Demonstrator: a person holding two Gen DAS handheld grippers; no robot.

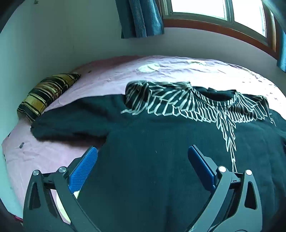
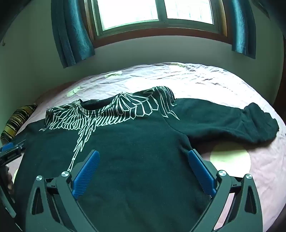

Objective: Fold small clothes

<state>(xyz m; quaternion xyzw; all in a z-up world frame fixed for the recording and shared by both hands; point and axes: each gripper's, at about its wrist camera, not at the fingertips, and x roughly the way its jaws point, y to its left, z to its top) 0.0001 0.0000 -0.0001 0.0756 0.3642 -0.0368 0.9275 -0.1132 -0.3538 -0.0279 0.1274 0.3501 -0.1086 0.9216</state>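
Note:
A black sweatshirt (image 1: 160, 142) with a white feather print lies flat, front up, on a pink bedsheet (image 1: 107, 78). Its collar points to the far side and both sleeves are spread out. It also shows in the right wrist view (image 2: 135, 142), with its right sleeve (image 2: 232, 123) stretched to the right. My left gripper (image 1: 143, 151) is open above the shirt's left side, near the left armpit. My right gripper (image 2: 143, 155) is open above the shirt's right side, near the right armpit. The left gripper (image 2: 9, 151) shows at the left edge of the right wrist view.
A striped yellow and black pillow (image 1: 46, 94) lies at the far left of the bed against the wall. A window (image 2: 155, 14) with teal curtains (image 2: 71, 35) is behind the bed. The sheet (image 2: 196, 80) beyond the collar holds nothing else.

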